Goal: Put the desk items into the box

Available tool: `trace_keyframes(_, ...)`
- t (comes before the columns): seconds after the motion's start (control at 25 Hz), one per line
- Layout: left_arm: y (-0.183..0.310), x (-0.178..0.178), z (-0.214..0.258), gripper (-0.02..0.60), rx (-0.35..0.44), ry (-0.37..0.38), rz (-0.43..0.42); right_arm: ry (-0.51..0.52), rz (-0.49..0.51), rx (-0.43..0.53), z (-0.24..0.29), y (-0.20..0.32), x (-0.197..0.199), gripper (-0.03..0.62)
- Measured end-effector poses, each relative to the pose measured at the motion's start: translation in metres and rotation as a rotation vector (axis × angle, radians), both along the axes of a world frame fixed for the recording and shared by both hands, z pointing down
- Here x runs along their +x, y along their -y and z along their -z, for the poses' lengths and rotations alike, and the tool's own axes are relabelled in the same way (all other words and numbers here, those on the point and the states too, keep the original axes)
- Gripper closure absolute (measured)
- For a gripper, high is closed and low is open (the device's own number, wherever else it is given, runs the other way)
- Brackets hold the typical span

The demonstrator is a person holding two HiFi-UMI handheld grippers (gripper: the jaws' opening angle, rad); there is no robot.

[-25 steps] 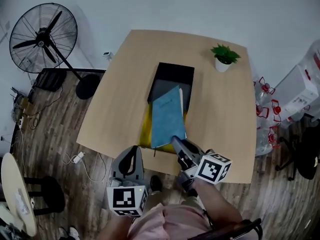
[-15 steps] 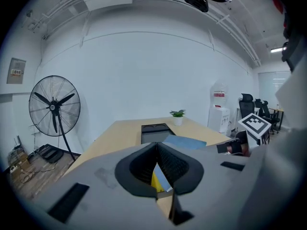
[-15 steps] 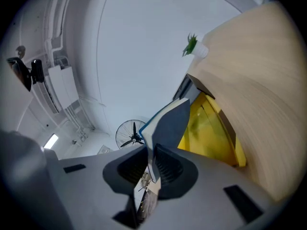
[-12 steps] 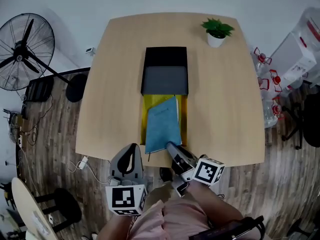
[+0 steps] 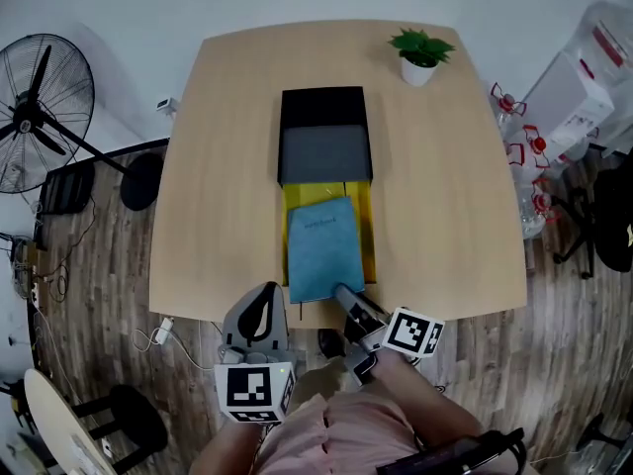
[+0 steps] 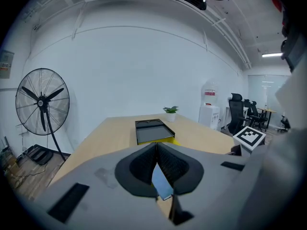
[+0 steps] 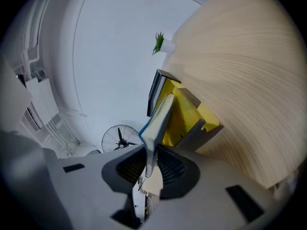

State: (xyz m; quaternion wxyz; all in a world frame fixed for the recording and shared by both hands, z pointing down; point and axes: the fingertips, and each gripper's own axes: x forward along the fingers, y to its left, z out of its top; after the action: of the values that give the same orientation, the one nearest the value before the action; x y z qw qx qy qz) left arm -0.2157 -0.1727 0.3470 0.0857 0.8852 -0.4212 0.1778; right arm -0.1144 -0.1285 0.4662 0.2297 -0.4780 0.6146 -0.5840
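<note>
In the head view the blue notebook [image 5: 323,248] has swung from a slant over the box's grey inner panel [image 5: 324,154] to lie square over the yellow tray [image 5: 369,236]. Its long sides now run parallel to the tray walls and its near end is close to the table's [image 5: 227,166] near edge. I judge this to mean the notebook is lined up and nearly seated, so what is left is lowering it flat and letting go. The right gripper [image 5: 346,295] pinches the notebook's near right corner from just off the near edge. The left gripper [image 5: 263,290] hangs beside it, off that same edge, touching nothing. The box's black lid [image 5: 322,107] lies toward the far edge, and a potted plant [image 5: 419,52] stands at the far right corner. In the left gripper view the jaws are pressed together with nothing between them. A sliver of blue cover shows just past them, and the box sits mid-table beyond. In the right gripper view the jaws are clamped on the notebook's thin edge. The notebook looks like a slim, stiff-covered book with a plain matte blue face and pale page edges, tilted up from the yellow tray below it. A fan [image 7: 120,140] stands behind.
</note>
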Motion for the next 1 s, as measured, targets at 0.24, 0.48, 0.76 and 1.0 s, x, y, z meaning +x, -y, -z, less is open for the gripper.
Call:
trace_keyframes(0.24,-0.004,-0.001,-0.006,0.571,-0.008,-0.013,-0.011,-0.066,0.042,-0.024,-0.008,-0.003,-0.008,0.350)
trace_keyframes(0.48,-0.008,-0.001,-0.004,0.571,-0.003,-0.032,-0.019,-0.155,0.116,-0.041,-0.006,-0.013,-0.012,0.289)
trace_keyframes(0.76,-0.018,0.005,-0.017,0.571,-0.032,-0.033,-0.044,-0.245,0.193,-0.043,0.004,-0.033,-0.014,0.286)
trace_keyframes(1.0,-0.030,0.016,-0.042,0.571,-0.064,-0.027,-0.081,-0.514,0.249,0.021,0.013,-0.046,-0.013,0.531)
